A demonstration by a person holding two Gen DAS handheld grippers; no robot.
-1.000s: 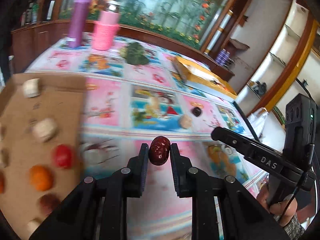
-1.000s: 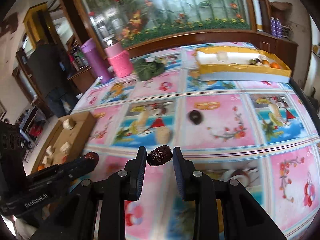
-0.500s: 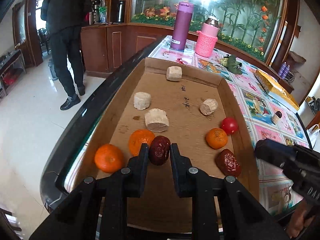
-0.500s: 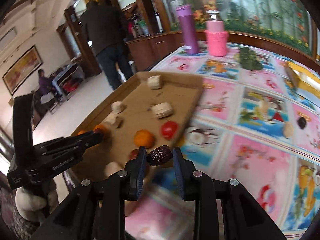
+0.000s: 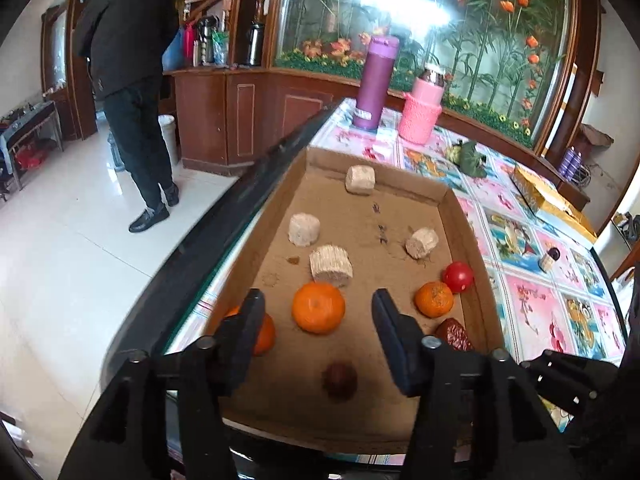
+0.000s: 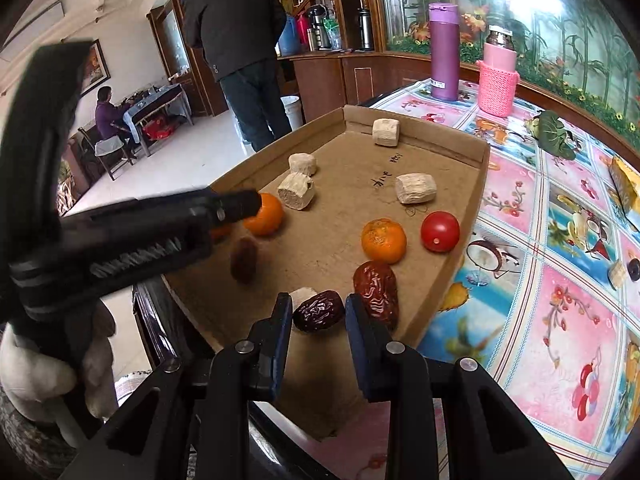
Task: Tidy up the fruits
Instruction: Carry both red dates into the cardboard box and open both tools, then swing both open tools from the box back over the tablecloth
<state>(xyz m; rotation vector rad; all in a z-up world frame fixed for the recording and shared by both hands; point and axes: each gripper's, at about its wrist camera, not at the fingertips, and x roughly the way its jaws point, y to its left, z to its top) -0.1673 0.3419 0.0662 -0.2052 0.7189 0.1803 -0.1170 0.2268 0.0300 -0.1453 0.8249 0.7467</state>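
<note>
Right wrist view: a dark wrinkled date (image 6: 319, 311) sits pinched between the jaws of the right gripper (image 6: 316, 316), held just over the near corner of the cardboard tray (image 6: 448, 134), so this one is not yet set down. Just beside it a redder date (image 6: 376, 286) already lies on the tray floor. In the left wrist view the left gripper (image 5: 318, 324) has its jaws opening with nothing between them; a blurred dark date (image 5: 339, 376) lies below them on the cardboard, dropping or only just landed by the look of it.

Further in, the tray already holds three mandarins, the nearest (image 5: 318, 307) between the left jaws' tips, plus a red tomato (image 6: 440, 231) and several pale cylindrical pieces (image 6: 415, 188).

I'd say the sorting is well along but unfinished: out on the patterned tabletop (image 6: 560, 320) a small pale piece (image 6: 617, 274) and a dark round fruit (image 6: 634, 268) remain, well apart from the tray. A yellow box (image 5: 540, 192) stands further back; what it holds I cannot tell.
</note>
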